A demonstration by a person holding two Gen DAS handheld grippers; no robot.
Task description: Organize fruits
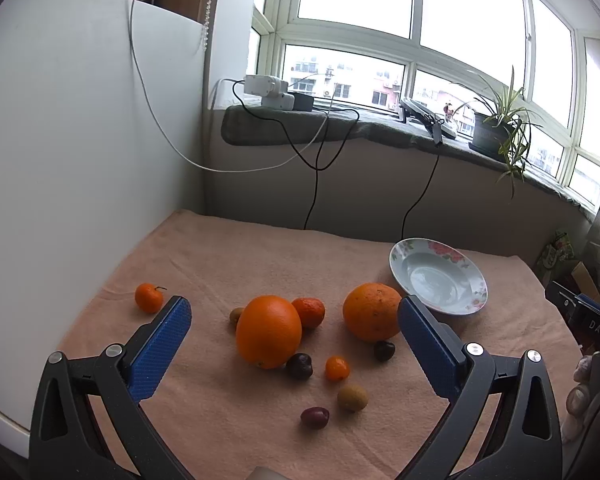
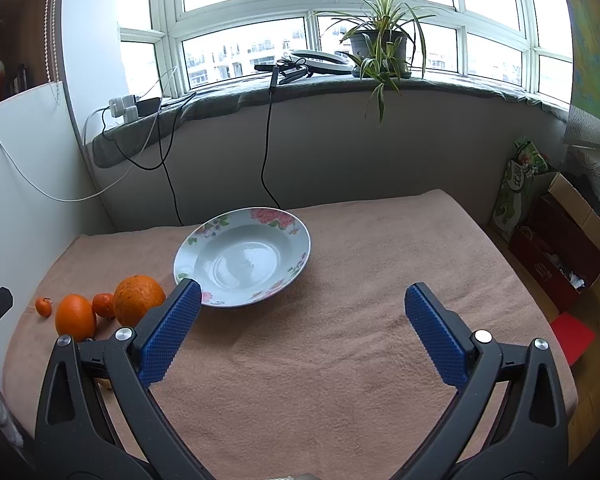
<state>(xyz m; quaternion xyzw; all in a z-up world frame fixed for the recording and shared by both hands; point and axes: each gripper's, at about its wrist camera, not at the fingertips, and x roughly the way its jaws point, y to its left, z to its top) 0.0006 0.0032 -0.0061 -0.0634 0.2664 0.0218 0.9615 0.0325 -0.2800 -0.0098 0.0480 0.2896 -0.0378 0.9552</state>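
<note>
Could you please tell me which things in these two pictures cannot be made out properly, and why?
- Right wrist view: the small fruits near the two oranges are hidden by the right gripper's left finger.
- Left wrist view: the brownish fruit is partly hidden behind the front orange, so its kind is unclear.
- Left wrist view: the plate's near rim is covered by the left gripper's finger.

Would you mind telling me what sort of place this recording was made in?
Probably a home, likely an enclosed balcony or sunroom: a bay window facing apartment blocks, a potted plant on the sill, and a towel-covered table holding a floral plate.
</note>
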